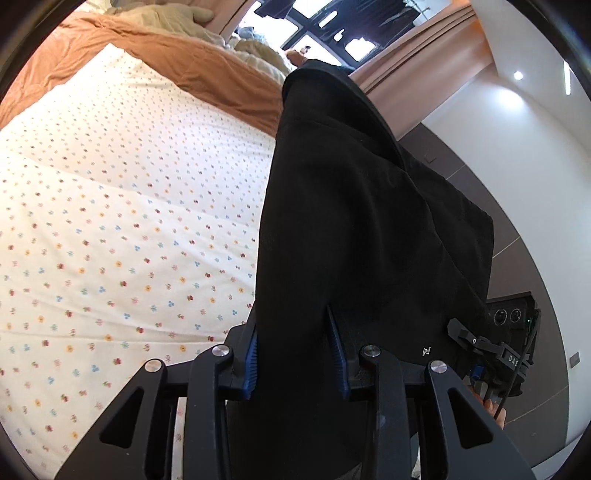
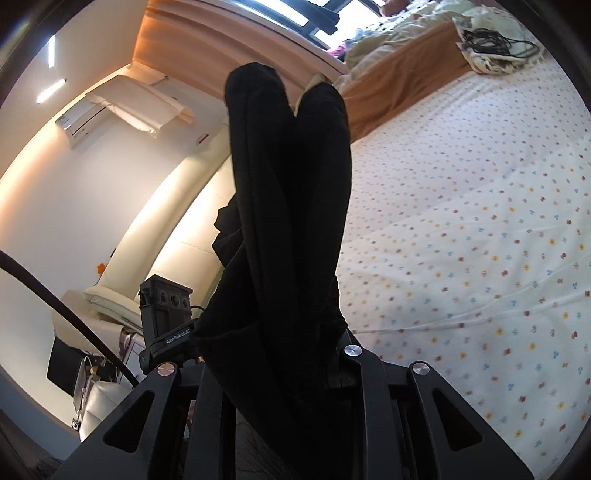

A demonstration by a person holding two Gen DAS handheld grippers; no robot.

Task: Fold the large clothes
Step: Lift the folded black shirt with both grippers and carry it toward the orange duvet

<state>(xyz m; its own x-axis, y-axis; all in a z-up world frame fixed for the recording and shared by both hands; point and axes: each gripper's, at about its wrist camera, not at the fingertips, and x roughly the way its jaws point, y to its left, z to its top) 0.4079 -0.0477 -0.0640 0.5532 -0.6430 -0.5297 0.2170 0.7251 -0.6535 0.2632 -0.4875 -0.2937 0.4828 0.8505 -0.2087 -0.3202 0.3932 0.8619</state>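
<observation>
A large black garment (image 1: 362,206) hangs in the air over a bed with a white flowered sheet (image 1: 122,206). My left gripper (image 1: 295,354) has blue-padded fingers (image 1: 252,363) with the black cloth between them. In the right wrist view the same black garment (image 2: 288,192) hangs in two long folds. My right gripper (image 2: 280,354) is closed on its bunched edge, and the cloth hides the fingertips. Each gripper shows in the other's view, to the right in the left view (image 1: 498,354) and to the left in the right view (image 2: 166,314).
The flowered sheet (image 2: 480,229) fills most of the bed. An orange-brown blanket (image 1: 192,59) and beige bedding (image 1: 166,14) lie at the far end. A tangle of black cables (image 2: 495,40) lies on a cloth at the far corner. A wall and window stand beyond.
</observation>
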